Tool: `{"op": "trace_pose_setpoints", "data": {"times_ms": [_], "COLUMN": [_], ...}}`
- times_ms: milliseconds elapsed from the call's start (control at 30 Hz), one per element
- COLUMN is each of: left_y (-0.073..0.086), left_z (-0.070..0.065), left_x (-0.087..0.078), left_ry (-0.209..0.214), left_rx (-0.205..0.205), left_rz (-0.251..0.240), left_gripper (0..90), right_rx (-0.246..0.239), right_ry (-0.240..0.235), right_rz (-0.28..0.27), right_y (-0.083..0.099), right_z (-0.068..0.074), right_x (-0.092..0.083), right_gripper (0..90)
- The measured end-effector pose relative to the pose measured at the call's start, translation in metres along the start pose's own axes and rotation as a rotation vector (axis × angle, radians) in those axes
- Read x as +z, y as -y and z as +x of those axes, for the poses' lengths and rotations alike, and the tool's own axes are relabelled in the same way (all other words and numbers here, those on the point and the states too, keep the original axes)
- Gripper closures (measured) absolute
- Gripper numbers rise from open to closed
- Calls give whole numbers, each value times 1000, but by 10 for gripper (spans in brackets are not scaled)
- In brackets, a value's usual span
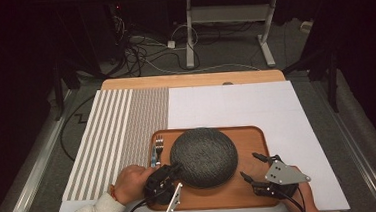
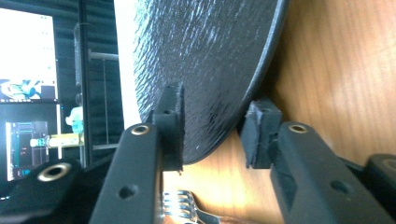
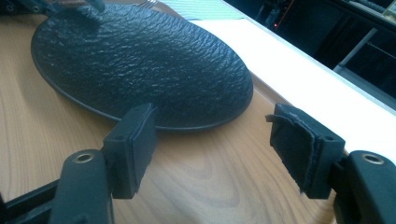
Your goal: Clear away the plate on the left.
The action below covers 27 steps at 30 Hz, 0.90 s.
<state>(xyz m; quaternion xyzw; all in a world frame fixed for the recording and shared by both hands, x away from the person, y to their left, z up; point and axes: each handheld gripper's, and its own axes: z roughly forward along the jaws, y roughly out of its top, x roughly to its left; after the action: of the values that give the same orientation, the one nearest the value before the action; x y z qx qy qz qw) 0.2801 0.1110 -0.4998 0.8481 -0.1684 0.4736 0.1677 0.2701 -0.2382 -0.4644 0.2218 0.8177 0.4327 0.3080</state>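
Observation:
A dark, rough-textured round plate [image 1: 203,156] lies on a wooden tray [image 1: 259,146]. My left gripper [image 1: 176,166] is at the plate's near-left rim. In the left gripper view its jaws straddle the edge of the plate [image 2: 201,70], one pad above it and one below, with a gap at the lower pad; the jaws are open [image 2: 215,133]. My right gripper [image 1: 249,165] rests over the tray to the right of the plate. In the right gripper view it stands open [image 3: 215,149] with nothing between its pads, a little short of the plate [image 3: 140,70].
A metal fork [image 1: 158,147] lies on the tray's left side beside the plate, just left of my left gripper. The tray sits on a white mat [image 1: 236,105] next to a striped placemat [image 1: 112,131]. Table legs and cables are beyond the far edge.

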Motion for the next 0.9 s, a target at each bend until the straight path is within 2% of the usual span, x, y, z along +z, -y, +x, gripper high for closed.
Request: {"op": "trace_pose_setpoints", "data": {"times_ms": [167, 233, 267, 433, 500, 600, 633, 667, 700, 733, 800, 900], "left_y": [2, 3, 5, 8, 12, 15, 17, 17, 19, 20, 22, 27], "left_z": [2, 5, 7, 11, 15, 18, 21, 21, 21, 22, 23, 26], "left_x": [-2, -3, -4, -7, -10, -13, -14, -14, -15, -15, -17, -21], "left_ry": [12, 21, 27, 49, 76, 92, 112, 112, 114, 108, 115, 99], "left_rx": [-31, -57, -86, -122, -159, -175, -200, -200, -218, -227, -238, -289], "left_rz": [-3, -5, -5, -6, -11, -15, -23, -23, -26, -25, -31, -63], "left_gripper": [552, 515, 494, 448, 420, 394, 392, 393, 390, 351, 333, 343], "right_rx": [-1, -1, -1, 0, -1, 1, 2, 2, 1, 1, -1, 2], "right_ry": [0, 0, 0, -2, -3, -5, -5, -6, -6, -6, -7, -7], "right_rz": [0, -3, -2, -2, 2, 4, 4, 4, 4, 6, 4, 6], "right_y": [0, 0, 0, 0, 0, 0, 0, 0, 0, 0, 0, 0], "right_z": [0, 0, 0, 0, 0, 1, 1, 1, 1, 1, 1, 1], "right_x": [0, 0, 0, 0, 0, 0, 0, 0, 1, 1, 1, 1], "right_gripper": [320, 320, 320, 320, 320, 320, 320, 320, 320, 320, 320, 320]}}
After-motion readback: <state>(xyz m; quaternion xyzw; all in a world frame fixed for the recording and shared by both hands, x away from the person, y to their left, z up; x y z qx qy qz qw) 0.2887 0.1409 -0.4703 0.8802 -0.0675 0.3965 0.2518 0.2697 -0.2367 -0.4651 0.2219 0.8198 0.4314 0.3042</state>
